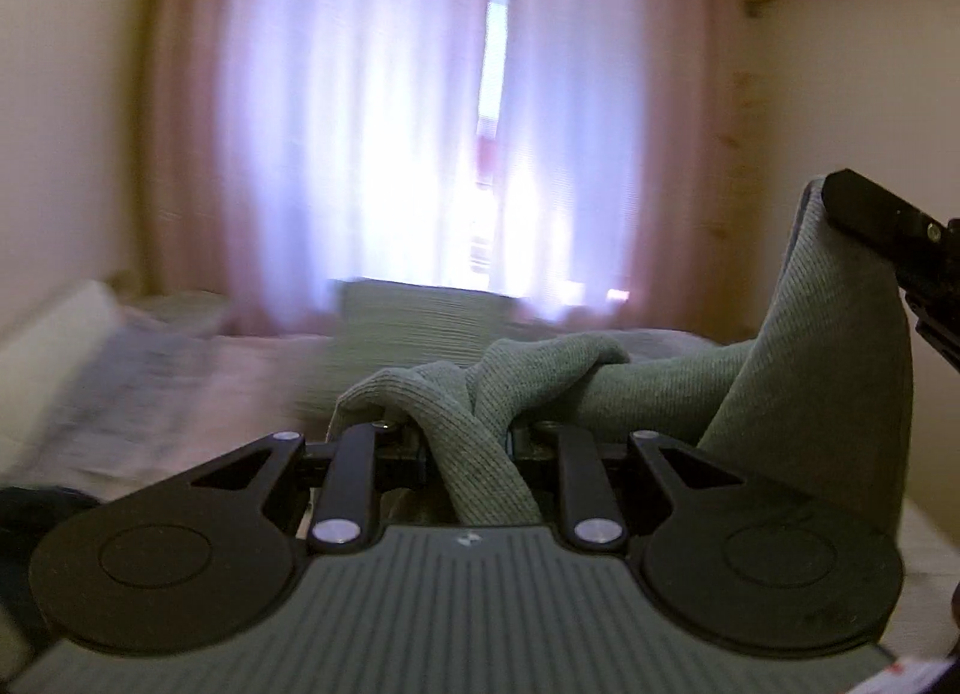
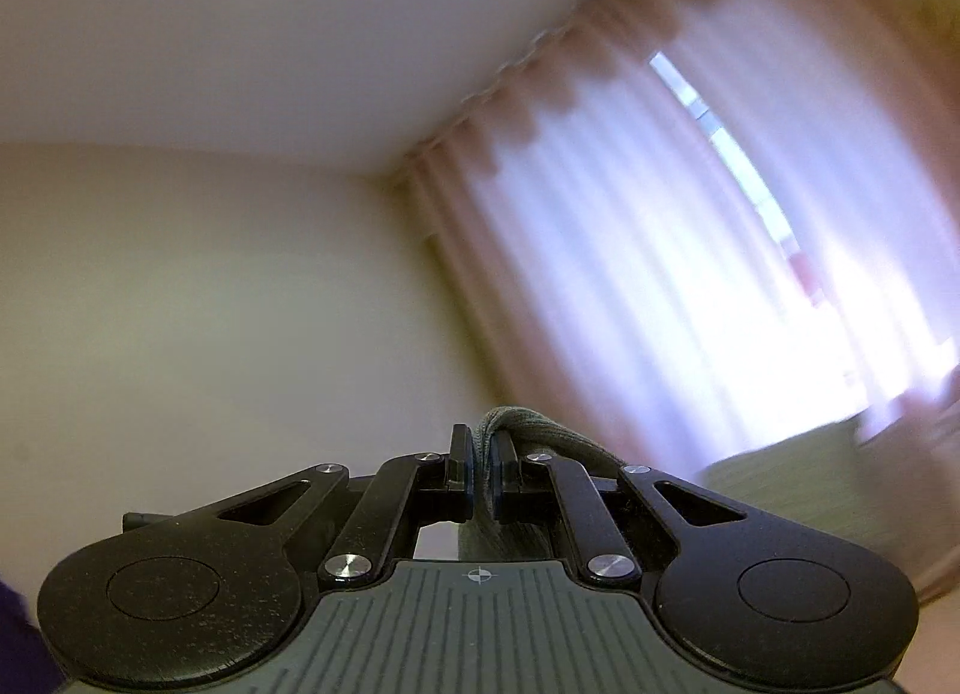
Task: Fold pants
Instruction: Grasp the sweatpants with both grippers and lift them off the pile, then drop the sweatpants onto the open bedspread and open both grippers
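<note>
The pants [image 1: 660, 382] are grey-green ribbed knit, lifted off the bed. In the left wrist view my left gripper [image 1: 465, 442] is shut on a bunched fold of them, with cloth spilling over its fingers. From there the fabric stretches right and rises to my right gripper [image 1: 840, 208], whose black finger pinches the raised edge. In the right wrist view my right gripper [image 2: 480, 466] is tilted up toward the ceiling, shut on a thin fold of the pants [image 2: 528, 430]. The rest of the garment hangs below, out of sight.
A bed [image 1: 150, 394] with a pale patterned cover lies below and to the left, blurred. A green pillow [image 1: 420, 322] rests against pink curtains [image 1: 372, 124] over a bright window. Cream walls [image 2: 210, 304] and the ceiling fill the right wrist view.
</note>
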Action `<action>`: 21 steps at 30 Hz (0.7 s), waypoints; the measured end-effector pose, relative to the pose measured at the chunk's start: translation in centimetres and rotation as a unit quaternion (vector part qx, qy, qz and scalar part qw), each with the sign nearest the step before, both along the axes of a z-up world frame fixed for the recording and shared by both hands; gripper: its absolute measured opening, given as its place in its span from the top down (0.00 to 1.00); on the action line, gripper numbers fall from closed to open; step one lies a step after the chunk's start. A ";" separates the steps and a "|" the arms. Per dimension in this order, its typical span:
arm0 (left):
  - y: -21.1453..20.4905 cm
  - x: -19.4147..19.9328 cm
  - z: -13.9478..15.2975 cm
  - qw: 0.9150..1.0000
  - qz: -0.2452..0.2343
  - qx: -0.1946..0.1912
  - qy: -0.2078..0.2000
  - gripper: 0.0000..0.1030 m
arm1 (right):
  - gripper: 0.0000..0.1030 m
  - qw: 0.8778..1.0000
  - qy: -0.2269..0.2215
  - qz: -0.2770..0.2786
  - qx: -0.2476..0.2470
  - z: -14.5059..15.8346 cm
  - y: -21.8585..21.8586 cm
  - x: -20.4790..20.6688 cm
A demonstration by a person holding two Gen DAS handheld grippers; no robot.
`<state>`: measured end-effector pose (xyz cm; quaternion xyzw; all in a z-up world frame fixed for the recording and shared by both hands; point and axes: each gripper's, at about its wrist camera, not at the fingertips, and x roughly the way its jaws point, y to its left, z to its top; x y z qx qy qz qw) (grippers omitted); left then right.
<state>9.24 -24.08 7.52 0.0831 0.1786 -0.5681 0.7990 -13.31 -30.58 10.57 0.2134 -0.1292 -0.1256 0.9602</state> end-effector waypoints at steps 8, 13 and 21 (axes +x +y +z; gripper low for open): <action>-8.3 -8.3 -2.5 0.994 -0.089 0.053 0.023 0.78 | 0.96 0.994 0.052 -0.101 0.008 -0.7 -3.5 -9.4; -9.0 -11.8 -10.5 0.979 -0.083 0.183 0.025 0.53 | 0.39 0.952 0.273 -0.123 0.072 -8.1 -3.5 -7.4; -2.7 -13.1 -18.3 0.951 -0.092 0.296 0.020 0.44 | 0.39 0.851 0.423 -0.164 0.264 -20.8 1.4 -14.6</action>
